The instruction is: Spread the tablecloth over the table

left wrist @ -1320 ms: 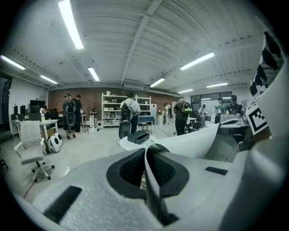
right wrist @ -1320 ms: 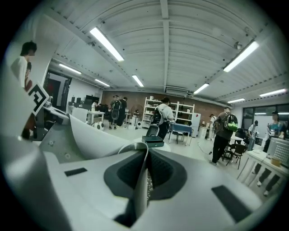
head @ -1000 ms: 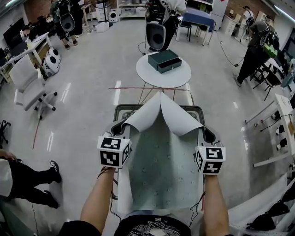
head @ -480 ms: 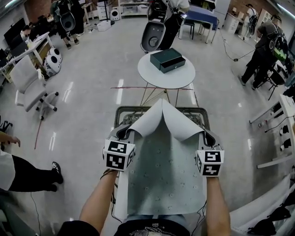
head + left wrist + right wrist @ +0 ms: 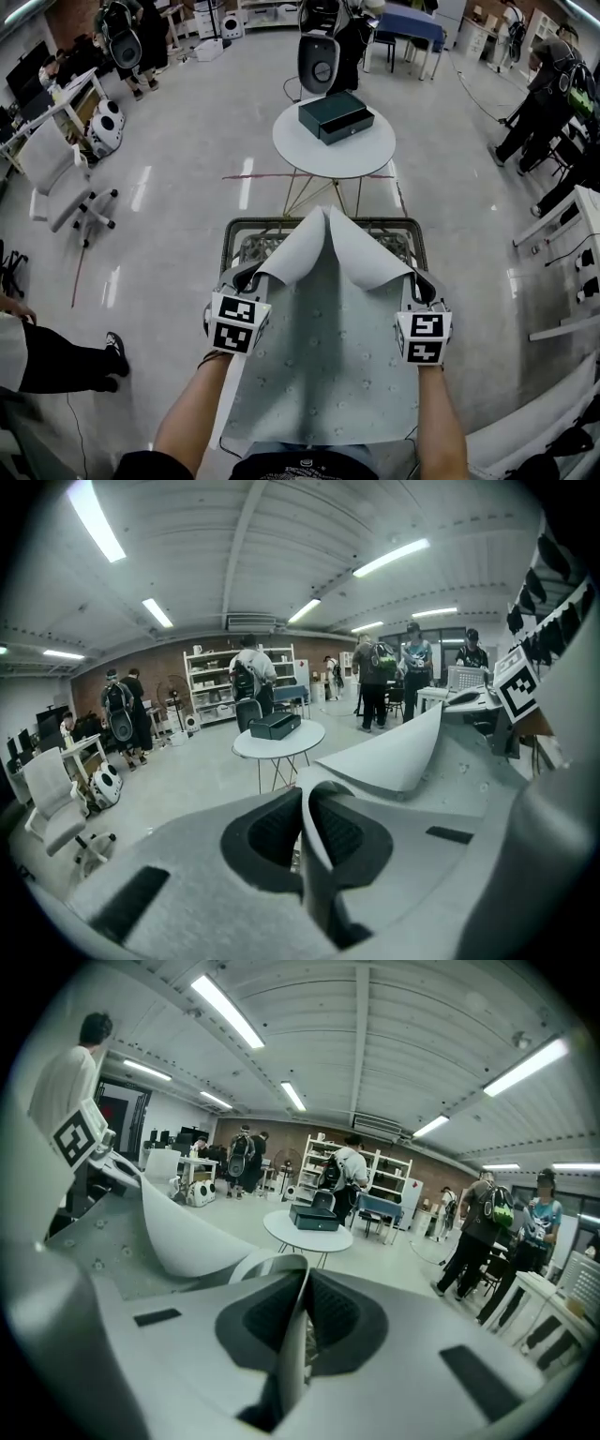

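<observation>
A pale grey-green tablecloth (image 5: 323, 352) with small dots hangs stretched between my two grippers over a rectangular table (image 5: 242, 227) with a dark rim. Its far edge curls back toward me in two white flaps (image 5: 328, 246). My left gripper (image 5: 246, 275) is shut on the cloth's left edge; in the left gripper view the cloth edge (image 5: 309, 832) is pinched between the pads. My right gripper (image 5: 420, 283) is shut on the right edge, and the right gripper view shows the thin cloth (image 5: 295, 1335) clamped between its pads. Both grippers are level with each other near the table's middle.
Beyond the table stands a round white table (image 5: 333, 141) with a dark green box (image 5: 336, 116) on it. Office chairs (image 5: 56, 183) are at the left, desks at the right edge. A person's legs (image 5: 66, 361) are at the lower left; several people stand further back.
Both grippers have sunk lower with the cloth, staying shut on its edges. The cloth now hangs closer to the tabletop, and the folded-back flaps have come down with it.
</observation>
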`<state>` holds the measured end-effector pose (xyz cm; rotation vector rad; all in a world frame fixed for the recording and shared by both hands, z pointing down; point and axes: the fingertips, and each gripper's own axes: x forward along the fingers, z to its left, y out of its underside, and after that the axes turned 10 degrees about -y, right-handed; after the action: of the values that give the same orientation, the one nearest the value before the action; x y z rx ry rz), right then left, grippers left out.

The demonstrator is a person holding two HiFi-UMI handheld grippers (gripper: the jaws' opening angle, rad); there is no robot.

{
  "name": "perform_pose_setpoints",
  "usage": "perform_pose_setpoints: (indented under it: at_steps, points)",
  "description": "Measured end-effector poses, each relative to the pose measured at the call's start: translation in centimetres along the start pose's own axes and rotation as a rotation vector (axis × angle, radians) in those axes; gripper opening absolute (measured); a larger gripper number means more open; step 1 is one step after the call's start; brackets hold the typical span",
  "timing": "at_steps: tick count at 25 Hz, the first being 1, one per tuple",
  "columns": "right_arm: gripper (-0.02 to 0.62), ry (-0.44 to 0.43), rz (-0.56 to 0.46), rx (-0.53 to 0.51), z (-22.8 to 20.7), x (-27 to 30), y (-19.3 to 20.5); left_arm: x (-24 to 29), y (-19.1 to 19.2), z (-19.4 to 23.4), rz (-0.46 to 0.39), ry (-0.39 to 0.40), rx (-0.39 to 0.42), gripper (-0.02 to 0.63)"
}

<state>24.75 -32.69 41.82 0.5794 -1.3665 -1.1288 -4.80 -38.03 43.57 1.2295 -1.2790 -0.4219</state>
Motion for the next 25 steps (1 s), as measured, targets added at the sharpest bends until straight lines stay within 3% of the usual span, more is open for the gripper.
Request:
perform_pose_setpoints:
  at_steps: [12,25]
  points:
    - [0.006,-0.052,0.056,-0.081,0.5,2.5,3.3,2.8,3.5,-1.0,0.075,0.018,0.036,0.018]
    - [0.020,-0.084,0.173,-0.127,2.1,6.1,7.7,6.0,8.7,-3.6,0.133,0.052,0.000,0.053]
